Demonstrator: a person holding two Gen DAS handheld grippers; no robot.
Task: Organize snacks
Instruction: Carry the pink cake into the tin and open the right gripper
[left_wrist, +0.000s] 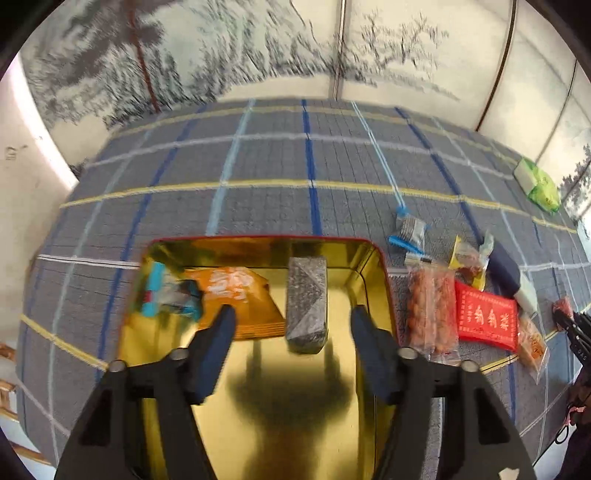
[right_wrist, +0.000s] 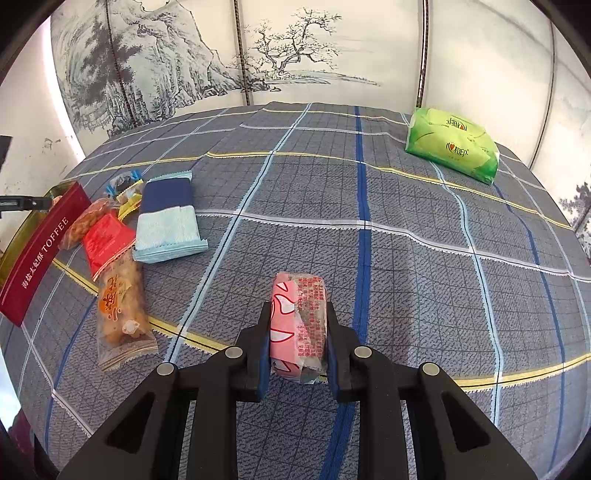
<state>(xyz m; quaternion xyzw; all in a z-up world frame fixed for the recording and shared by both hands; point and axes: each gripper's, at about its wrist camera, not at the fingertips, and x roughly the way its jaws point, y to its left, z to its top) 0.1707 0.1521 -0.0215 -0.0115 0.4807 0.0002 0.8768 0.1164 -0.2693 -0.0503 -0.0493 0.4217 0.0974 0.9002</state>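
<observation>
My left gripper (left_wrist: 293, 314) hangs open over a gold-lined tin with a red rim (left_wrist: 258, 245). A grey speckled snack packet (left_wrist: 306, 302) stands in the tin between the fingertips, and neither pad touches it. An orange packet (left_wrist: 240, 295) and a teal packet (left_wrist: 166, 291) lie in the tin's far left corner. My right gripper (right_wrist: 298, 310) is shut on a pink wrapped snack (right_wrist: 299, 332), held just above the checked cloth. In the right wrist view the tin's red wall (right_wrist: 40, 251) shows at the far left.
Loose snacks lie right of the tin: a peanut packet (left_wrist: 432, 314), a red packet (left_wrist: 485, 319), a yellow one (left_wrist: 467, 260), a blue-ended candy (left_wrist: 410, 232) and a navy and pale-blue packet (right_wrist: 168, 225). A green tissue pack (right_wrist: 452, 144) sits far right near the painted screen.
</observation>
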